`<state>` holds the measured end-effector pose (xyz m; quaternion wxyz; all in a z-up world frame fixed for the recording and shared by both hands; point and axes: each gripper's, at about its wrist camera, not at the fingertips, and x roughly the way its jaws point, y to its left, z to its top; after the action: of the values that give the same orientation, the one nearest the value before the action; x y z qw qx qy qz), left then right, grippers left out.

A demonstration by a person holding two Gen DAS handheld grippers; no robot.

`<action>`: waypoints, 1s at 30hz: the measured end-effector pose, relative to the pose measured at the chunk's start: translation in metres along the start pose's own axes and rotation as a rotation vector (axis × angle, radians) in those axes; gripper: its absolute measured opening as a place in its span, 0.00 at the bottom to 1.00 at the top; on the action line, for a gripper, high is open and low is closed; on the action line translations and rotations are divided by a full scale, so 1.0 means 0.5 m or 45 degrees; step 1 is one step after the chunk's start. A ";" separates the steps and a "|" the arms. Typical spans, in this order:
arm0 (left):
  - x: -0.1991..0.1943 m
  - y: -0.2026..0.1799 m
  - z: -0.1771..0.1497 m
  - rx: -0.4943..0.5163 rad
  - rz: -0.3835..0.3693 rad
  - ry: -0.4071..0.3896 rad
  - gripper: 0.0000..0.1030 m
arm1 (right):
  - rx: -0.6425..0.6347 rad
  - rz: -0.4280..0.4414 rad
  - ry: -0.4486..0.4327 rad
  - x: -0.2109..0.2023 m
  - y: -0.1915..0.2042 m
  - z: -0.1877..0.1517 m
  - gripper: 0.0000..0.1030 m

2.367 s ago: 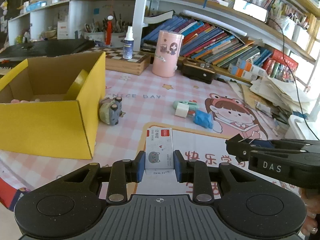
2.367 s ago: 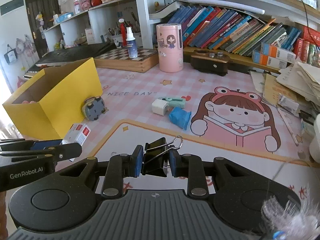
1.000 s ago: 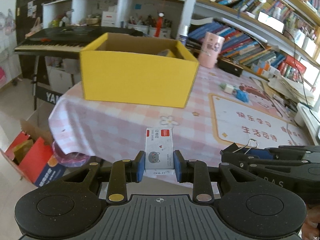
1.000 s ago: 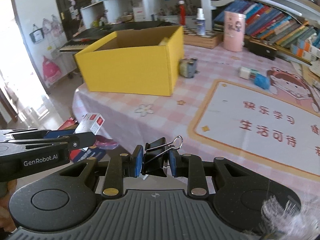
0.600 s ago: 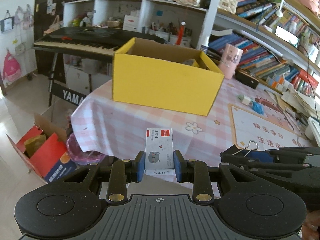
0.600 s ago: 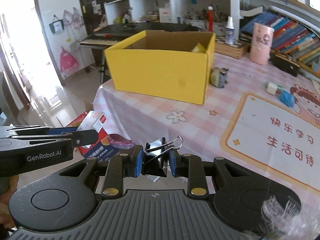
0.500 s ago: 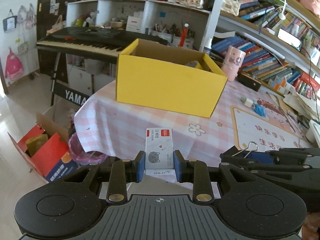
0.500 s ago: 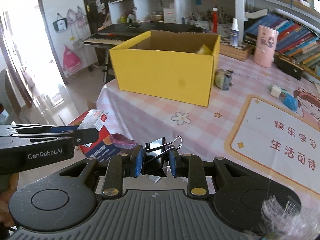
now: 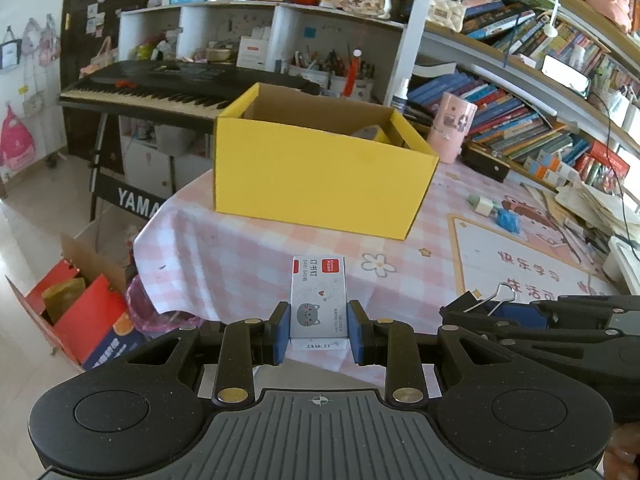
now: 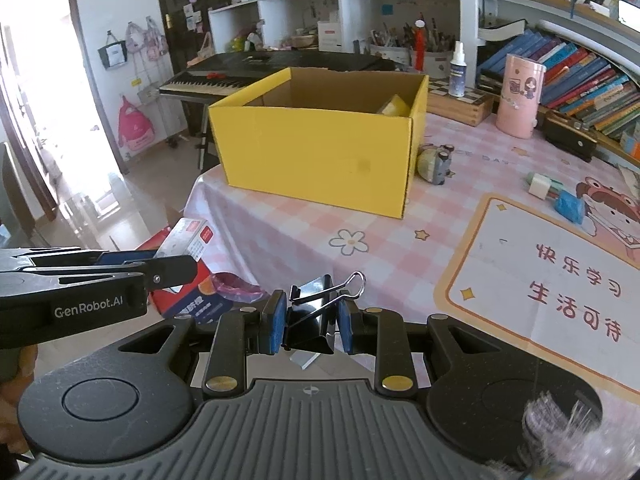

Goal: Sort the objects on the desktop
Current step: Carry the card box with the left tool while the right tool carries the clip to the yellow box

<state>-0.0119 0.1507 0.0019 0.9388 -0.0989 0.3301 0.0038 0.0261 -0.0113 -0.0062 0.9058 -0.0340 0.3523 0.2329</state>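
My left gripper (image 9: 319, 332) is shut on a small white staple box (image 9: 319, 296) with a red label and a grey cat. It also shows from the side in the right wrist view (image 10: 176, 264). My right gripper (image 10: 311, 322) is shut on a black binder clip (image 10: 316, 312), also seen in the left wrist view (image 9: 486, 302). Both are held off the near edge of the table, well short of the open yellow cardboard box (image 9: 320, 176) (image 10: 320, 152), which holds a yellow item (image 10: 394, 106).
On the pink checked tablecloth (image 10: 304, 224) lie a toy car (image 10: 434, 160), a white and green item (image 10: 540, 184), a blue item (image 10: 570, 202) and a printed mat (image 10: 560, 276). A pink cup (image 10: 520, 96), bookshelves and a keyboard (image 9: 160, 88) stand behind. Red boxes (image 9: 80, 320) sit on the floor.
Both grippers have pulled far back from the table with their objects still held. In the last half second they have drawn slightly nearer to the yellow box.
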 end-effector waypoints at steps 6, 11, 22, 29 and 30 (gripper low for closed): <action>-0.001 0.003 0.005 0.004 -0.008 -0.007 0.27 | 0.016 -0.019 -0.010 -0.003 -0.001 0.002 0.24; -0.002 0.009 0.019 -0.007 -0.004 -0.029 0.27 | 0.008 -0.025 -0.023 -0.005 0.002 0.013 0.24; 0.006 0.018 0.085 -0.001 0.027 -0.136 0.27 | 0.003 -0.015 -0.114 0.001 -0.005 0.091 0.24; 0.038 0.019 0.156 0.005 0.050 -0.207 0.27 | -0.001 0.021 -0.222 0.015 -0.024 0.175 0.24; 0.045 0.019 0.166 0.011 0.052 -0.215 0.27 | 0.000 0.025 -0.235 0.018 -0.028 0.188 0.24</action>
<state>0.0564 0.1742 0.0497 0.9634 -0.0874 0.2515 0.0297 0.0968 0.0010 0.0571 0.9322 -0.0087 0.2675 0.2438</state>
